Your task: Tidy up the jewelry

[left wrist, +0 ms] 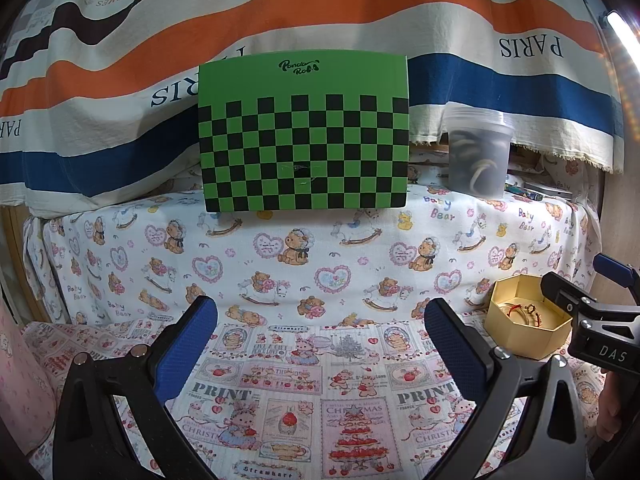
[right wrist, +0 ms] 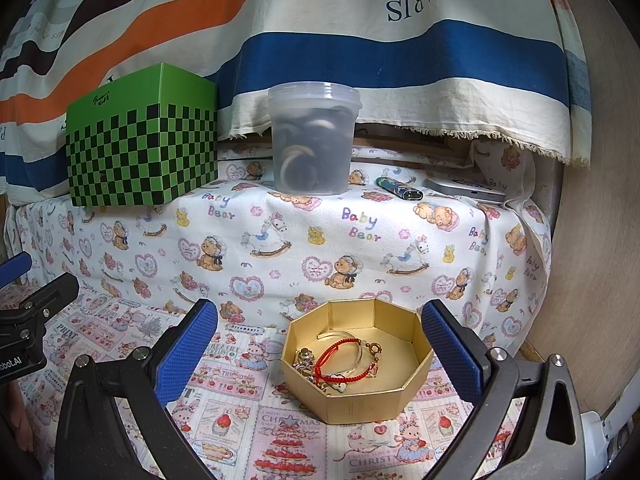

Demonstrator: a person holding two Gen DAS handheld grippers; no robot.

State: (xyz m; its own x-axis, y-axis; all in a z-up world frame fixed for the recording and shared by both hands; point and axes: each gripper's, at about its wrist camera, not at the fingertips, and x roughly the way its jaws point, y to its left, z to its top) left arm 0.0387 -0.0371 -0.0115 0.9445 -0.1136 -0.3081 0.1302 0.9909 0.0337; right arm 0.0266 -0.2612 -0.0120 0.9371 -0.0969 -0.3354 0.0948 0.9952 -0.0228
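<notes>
A gold octagonal box (right wrist: 372,404) sits on the printed cloth, between my right gripper's (right wrist: 320,344) open blue fingers (right wrist: 188,348). Inside lie a red cord bracelet (right wrist: 340,354), a clear bangle (right wrist: 356,350) and gold pieces (right wrist: 306,360). In the left wrist view the same box (left wrist: 524,340) is at the right, with the right gripper (left wrist: 588,296) at its far side. My left gripper (left wrist: 320,340) is open and empty over bare cloth, left of the box.
A green checkered box (left wrist: 304,136) and a lidded translucent tub of rings (right wrist: 312,140) stand on the raised bear-print ledge. A lighter (right wrist: 400,189) and a silver device (right wrist: 466,191) lie right of the tub. A striped cloth hangs behind. A wooden wall (right wrist: 592,240) is at right.
</notes>
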